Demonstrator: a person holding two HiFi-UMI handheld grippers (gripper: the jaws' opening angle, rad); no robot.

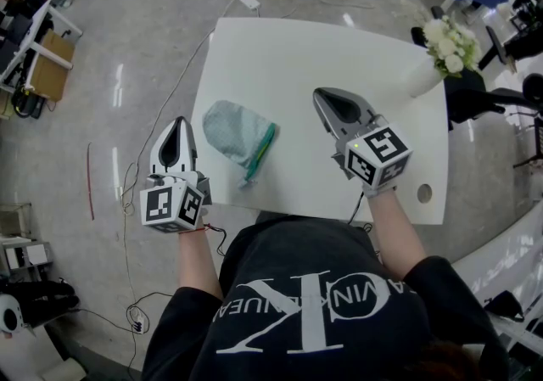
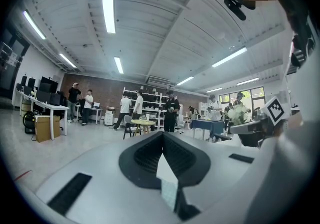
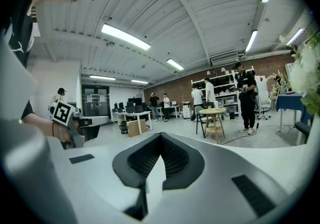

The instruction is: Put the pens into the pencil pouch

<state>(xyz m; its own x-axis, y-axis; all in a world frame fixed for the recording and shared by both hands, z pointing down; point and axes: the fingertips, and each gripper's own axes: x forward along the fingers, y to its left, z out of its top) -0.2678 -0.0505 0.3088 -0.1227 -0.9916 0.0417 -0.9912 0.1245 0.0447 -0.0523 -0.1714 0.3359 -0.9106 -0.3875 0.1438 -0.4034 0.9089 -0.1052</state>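
Leftmost, in the head view, a red strip point(image 1: 89, 180) and loose cables point(image 1: 129, 201) are seen on the floor beside the white bench point(image 1: 297, 48). The left gripper point(image 1: 181, 122) is held just off the bench's left edge; its jaws are pressed together and nothing is gripped. Just to its right, one grey-blue pencil pouch point(image 1: 233, 131) is laid flat on the bench, with nothing standing between the two. One green pen point(image 1: 261, 153) is laid along the pouch's right edge, touching it; whether it is partly inside cannot be told. Further right, the right gripper point(image 1: 320, 96) is held over the bench, well apart from the pouch, its jaws likewise fully closed and empty. One round hole point(image 1: 424, 193) is cut in the bench near its right corner, and one white vase point(image 1: 420, 75) of pale flowers point(image 1: 450, 44) is set at the far right corner.

Two grippers, one pouch and one pen are counted. Pouch and pen are shown by the head view alone. Only the gripper views show the room level: several people point(image 2: 171, 111) standing and a round table point(image 3: 213, 112).
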